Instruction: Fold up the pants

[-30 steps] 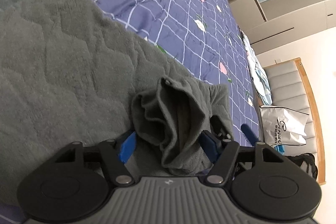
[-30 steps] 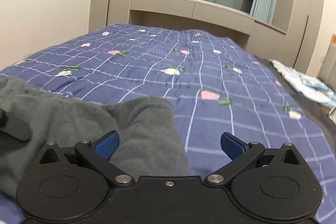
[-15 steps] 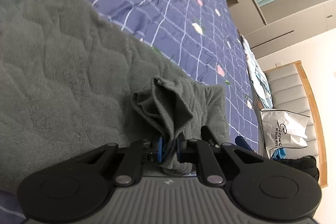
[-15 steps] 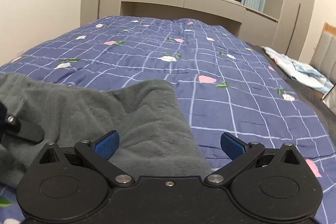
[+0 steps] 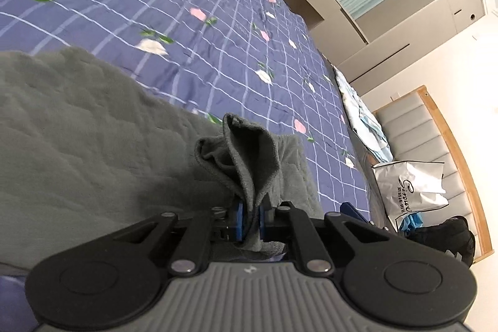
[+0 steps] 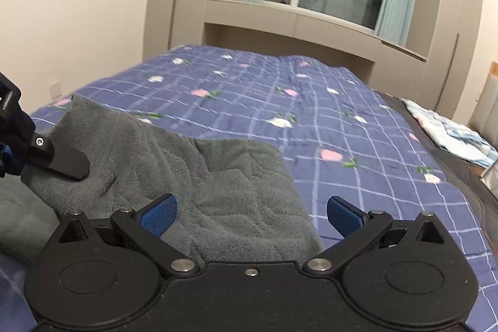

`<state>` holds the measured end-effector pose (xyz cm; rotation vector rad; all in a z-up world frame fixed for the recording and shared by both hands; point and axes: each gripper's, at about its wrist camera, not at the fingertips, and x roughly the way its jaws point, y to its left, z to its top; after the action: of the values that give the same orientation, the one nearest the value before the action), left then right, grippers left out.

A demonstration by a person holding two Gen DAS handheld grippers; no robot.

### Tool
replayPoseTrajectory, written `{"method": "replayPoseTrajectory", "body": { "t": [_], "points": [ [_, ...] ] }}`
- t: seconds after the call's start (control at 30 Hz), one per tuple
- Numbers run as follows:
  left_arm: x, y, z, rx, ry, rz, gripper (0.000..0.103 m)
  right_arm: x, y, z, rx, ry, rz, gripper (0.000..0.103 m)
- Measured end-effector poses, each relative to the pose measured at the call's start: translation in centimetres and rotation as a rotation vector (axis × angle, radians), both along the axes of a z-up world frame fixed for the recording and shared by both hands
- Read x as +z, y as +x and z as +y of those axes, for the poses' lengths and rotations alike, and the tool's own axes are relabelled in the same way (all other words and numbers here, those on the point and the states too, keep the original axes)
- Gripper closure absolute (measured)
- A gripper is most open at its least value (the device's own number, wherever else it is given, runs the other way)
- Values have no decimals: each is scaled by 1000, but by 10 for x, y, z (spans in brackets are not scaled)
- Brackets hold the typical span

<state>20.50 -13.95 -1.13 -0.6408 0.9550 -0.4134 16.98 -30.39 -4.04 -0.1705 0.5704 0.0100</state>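
The gray fleece pants [image 5: 77, 139] lie spread on the bed [image 5: 218, 30], over its blue checked, flowered cover. The left gripper [image 5: 250, 218] has its 2 fingers clenched on a bunched fold of the pants, which stands up in a ridge above the rest. The right gripper [image 6: 250, 215] hovers over the pants' edge [image 6: 236, 182], fingers spread wide and grasping nothing. A white bag [image 5: 411, 187] stands beside the bed.
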Motion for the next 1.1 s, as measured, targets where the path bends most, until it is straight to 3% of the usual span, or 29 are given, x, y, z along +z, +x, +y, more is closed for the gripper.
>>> {"method": "replayPoseTrajectory", "body": {
  "t": [0.27, 0.6, 0.73, 0.83, 0.9, 0.93, 0.97, 1.1],
  "points": [
    [11, -25, 73, 44, 77, -6, 94, 5, -16, 61, 133, -7, 8, 0],
    [-39, -37, 110, 86, 112, 95, 93, -23, -20, 111, 197, -42, 107, 0],
    [-42, -37, 113, 109, 127, 111, 75, -23, -21, 104, 200, -16, 95, 0],
    [-39, -33, 116, 114, 122, 99, 73, -14, -21, 96, 207, -35, 45, 0],
    [-34, -31, 117, 128, 146, 101, 55, -8, -16, 88, 194, -37, 17, 0],
    [-32, -31, 117, 143, 163, 96, 39, -6, -11, 84, 180, -42, 8, 0],
    [-28, -31, 118, 164, 185, 78, 34, -4, -6, 80, 165, -50, 4, 0],
    [-20, -27, 113, 191, 292, 0, 32, -3, 24, 61, 93, -83, -4, 0]
  ]
}}
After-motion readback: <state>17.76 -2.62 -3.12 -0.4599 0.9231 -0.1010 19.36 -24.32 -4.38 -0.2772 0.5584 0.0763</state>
